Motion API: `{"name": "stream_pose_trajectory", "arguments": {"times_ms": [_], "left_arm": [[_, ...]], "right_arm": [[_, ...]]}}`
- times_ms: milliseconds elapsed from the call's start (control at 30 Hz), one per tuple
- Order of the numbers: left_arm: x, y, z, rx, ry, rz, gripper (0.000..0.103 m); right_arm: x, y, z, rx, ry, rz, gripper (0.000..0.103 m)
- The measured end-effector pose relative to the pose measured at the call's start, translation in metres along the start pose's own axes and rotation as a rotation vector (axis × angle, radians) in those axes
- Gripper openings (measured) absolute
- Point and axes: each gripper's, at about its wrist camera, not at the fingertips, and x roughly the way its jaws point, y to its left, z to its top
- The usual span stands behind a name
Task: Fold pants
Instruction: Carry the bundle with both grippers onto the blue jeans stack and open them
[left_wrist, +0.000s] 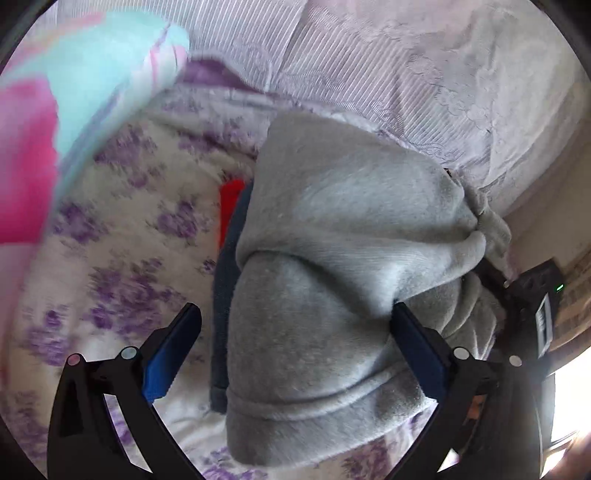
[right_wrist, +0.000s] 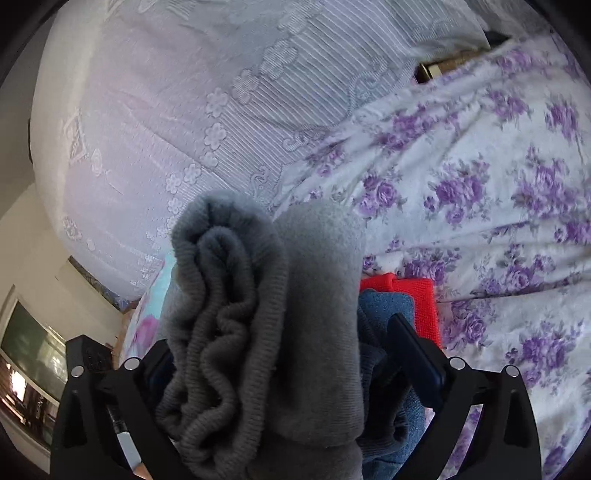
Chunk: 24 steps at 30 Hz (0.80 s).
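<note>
The grey pants (left_wrist: 332, 280) lie folded into a thick bundle on the bed, on top of a stack of other folded garments. In the left wrist view the bundle fills the centre, with its hem band nearest the camera and a bunched fold at its right edge. Under it, along its left side, a dark blue garment (left_wrist: 225, 295) shows as a narrow strip, and beyond that a red garment (left_wrist: 229, 210) shows as a small patch.

The left tongs (left_wrist: 295, 317) stand wide apart. The bundle lies between the two blue pads; the right pad is at the cloth, the left pad is clear of it, over the floral bedspread (left_wrist: 122, 266). No clamping is visible.

In the right wrist view the ribbed waistband of the pants (right_wrist: 229, 314) faces the camera, crumpled in vertical folds, with the smooth fleece to its right. The right tongs (right_wrist: 284, 343) also stand wide apart, with the waistband end between them. The left pad is mostly hidden behind the cloth; the right pad lies beside the dark blue garment (right_wrist: 384, 306), with the red garment (right_wrist: 417, 299) just beyond it.

A pale striped lace cover (right_wrist: 184, 110) lies on the far part of the bed. A turquoise and pink cloth (left_wrist: 74, 96), blurred, is at the far left in the left wrist view.
</note>
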Motion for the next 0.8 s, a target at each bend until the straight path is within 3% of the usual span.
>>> {"name": "stream_pose_trajectory", "arguments": {"times_ms": [200, 400, 533, 667, 800], "left_arm": [[-0.042, -0.028, -0.016, 0.148, -0.098, 0.133, 0.098], [-0.061, -0.018, -0.031, 0.117, -0.112, 0.159, 0.098], [-0.065, -0.009, -0.053, 0.102, -0.086, 0.185, 0.098], [-0.079, -0.013, -0.089, 0.172, -0.100, 0.298, 0.098], [-0.109, -0.030, -0.136, 0.303, -0.189, 0.431, 0.098]], "right_arm": [[-0.035, 0.041, 0.004, -0.100, -0.066, -0.099, 0.100], [-0.076, 0.060, 0.001, -0.131, -0.208, -0.184, 0.100], [-0.054, 0.068, -0.004, -0.226, -0.095, -0.377, 0.100], [-0.074, 0.069, -0.011, -0.187, -0.173, -0.346, 0.100], [-0.125, 0.083, -0.043, -0.173, -0.229, -0.244, 0.100]]}}
